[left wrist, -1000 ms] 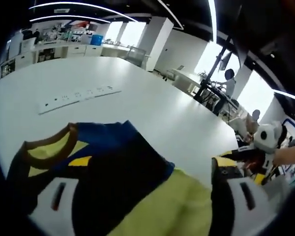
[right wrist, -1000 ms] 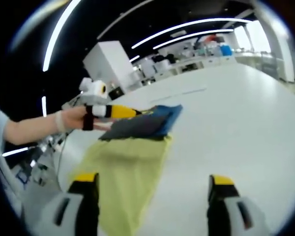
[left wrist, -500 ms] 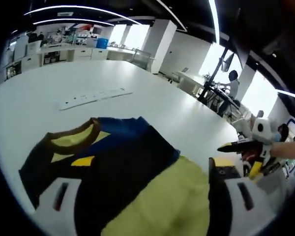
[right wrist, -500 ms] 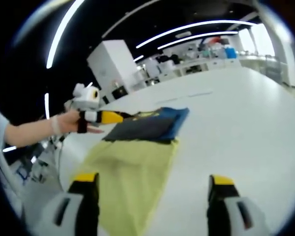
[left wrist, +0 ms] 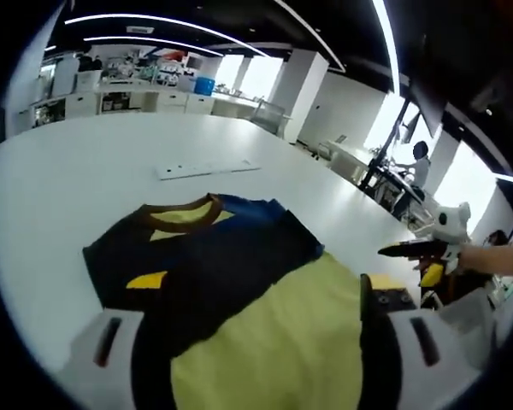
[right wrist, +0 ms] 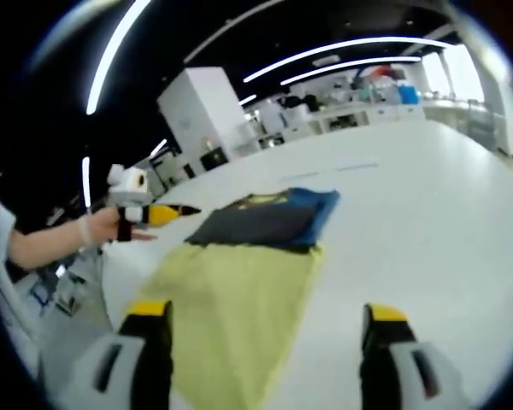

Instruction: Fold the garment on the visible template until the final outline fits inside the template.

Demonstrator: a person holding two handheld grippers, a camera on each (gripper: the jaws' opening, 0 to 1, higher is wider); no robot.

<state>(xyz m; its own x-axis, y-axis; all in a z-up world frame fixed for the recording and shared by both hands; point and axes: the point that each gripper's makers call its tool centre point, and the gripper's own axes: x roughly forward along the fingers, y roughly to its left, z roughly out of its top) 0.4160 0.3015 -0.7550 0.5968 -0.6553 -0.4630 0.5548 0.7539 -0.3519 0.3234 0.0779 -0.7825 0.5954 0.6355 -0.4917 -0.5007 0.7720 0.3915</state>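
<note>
The yellow sheet's (left wrist: 282, 342) near edge runs out of sight between the left gripper's (left wrist: 248, 350) jaws. The folded shirt (left wrist: 201, 256) lies flat on the white worktop (left wrist: 68, 179) ahead of them: dark, with blue and yellow panels and a brown collar. The right gripper (right wrist: 265, 359) stands apart from the cloth. Both grippers' jaws are spread and hold nothing.

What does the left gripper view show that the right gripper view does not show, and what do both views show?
Left gripper view alone: the brown collar of the garment, a white strip lying on the table beyond it, and the right hand-held gripper. Right gripper view alone: the left hand-held gripper, held by a hand beside the garment. Both views: the folded dark and blue garment on the yellow template on the white table.
</note>
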